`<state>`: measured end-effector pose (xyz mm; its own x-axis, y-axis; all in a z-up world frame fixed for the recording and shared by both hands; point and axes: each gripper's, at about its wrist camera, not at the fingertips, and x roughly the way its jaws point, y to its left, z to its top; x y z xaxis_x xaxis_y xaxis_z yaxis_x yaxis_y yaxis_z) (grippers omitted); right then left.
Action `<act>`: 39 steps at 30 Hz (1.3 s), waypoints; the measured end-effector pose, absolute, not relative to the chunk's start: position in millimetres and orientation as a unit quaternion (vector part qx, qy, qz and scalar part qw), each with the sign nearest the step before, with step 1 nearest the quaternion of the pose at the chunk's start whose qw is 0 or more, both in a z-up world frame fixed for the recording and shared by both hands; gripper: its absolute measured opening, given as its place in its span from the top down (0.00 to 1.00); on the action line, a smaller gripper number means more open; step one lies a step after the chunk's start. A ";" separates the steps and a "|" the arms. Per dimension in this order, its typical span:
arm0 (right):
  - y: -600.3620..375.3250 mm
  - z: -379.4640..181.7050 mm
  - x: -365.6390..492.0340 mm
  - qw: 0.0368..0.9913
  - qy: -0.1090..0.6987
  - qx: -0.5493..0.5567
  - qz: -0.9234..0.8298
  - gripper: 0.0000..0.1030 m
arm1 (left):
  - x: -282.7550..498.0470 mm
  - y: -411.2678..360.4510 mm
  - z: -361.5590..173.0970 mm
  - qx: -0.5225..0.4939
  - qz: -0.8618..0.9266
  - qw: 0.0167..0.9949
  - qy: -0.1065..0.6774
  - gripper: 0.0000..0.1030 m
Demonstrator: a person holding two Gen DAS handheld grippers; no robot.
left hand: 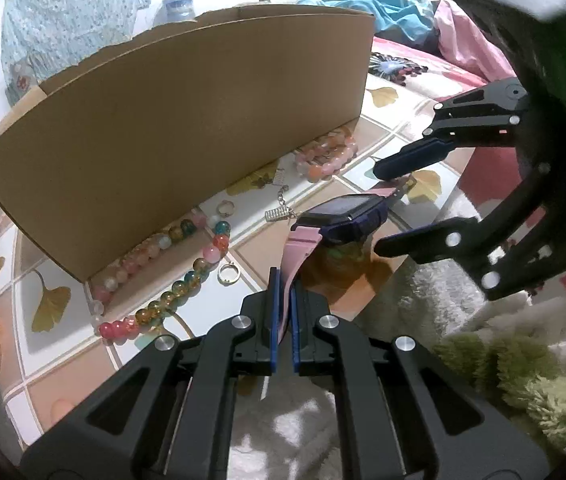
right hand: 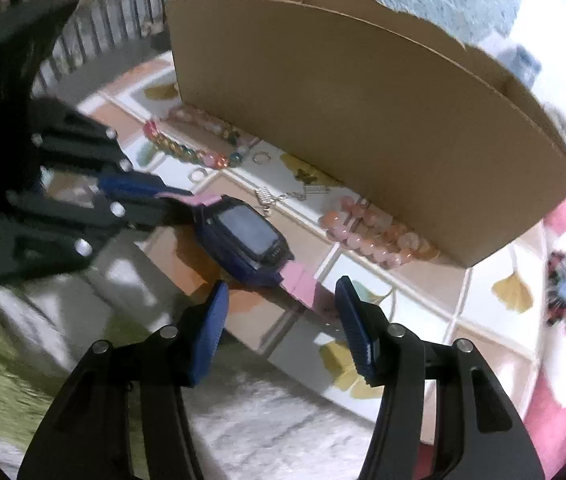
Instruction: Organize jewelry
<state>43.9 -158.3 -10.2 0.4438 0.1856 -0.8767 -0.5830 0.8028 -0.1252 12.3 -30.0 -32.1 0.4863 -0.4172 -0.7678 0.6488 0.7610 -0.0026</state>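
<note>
Here the left gripper, clamped on the watch strap, holds it above the table edge; right gripper, jaws half-spread and empty, should take the far strap squarely.

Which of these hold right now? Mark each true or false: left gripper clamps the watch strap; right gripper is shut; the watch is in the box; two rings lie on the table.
1. The left gripper clamps the watch by its pink strap. True.
2. The right gripper is shut. False: its fingers stand apart, gripping nothing.
3. The watch sits inside the cardboard box. False: it is held outside, in front of it.
4. Two rings lie on the table. True.
</note>
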 end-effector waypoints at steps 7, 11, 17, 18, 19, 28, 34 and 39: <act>-164.4 -7.7 44.7 0.840 0.454 -0.217 0.205 0.83 | 15.5 -31.3 -32.0 0.144 -0.308 0.851 0.399 0.96; -166.4 -0.2 45.0 0.859 0.428 -0.204 0.194 0.92 | 21.5 -32.0 -24.2 0.148 -0.293 0.860 0.391 0.97; -169.2 21.1 49.9 0.876 0.398 -0.182 0.203 0.94 | 23.9 -24.6 10.9 0.133 -0.287 0.880 0.356 0.97; -171.0 26.7 51.1 0.878 0.395 -0.173 0.207 0.94 | 24.7 -22.3 18.5 0.126 -0.286 0.882 0.353 0.97; -173.0 31.9 53.1 0.879 0.394 -0.161 0.215 0.94 | 25.1 -21.5 23.3 0.120 -0.287 0.884 0.350 0.97; -198.4 56.5 61.5 0.880 0.385 -0.079 0.265 0.95 | 30.7 -18.8 60.9 0.097 -0.296 0.884 0.349 0.97; -197.8 100.3 59.7 0.893 0.349 -0.087 0.270 0.95 | 30.2 -13.5 109.6 0.097 -0.308 0.893 0.313 0.97; -190.4 130.9 119.2 0.872 0.391 -0.068 0.287 0.95 | 74.4 -11.0 140.5 0.112 -0.279 0.900 0.317 0.97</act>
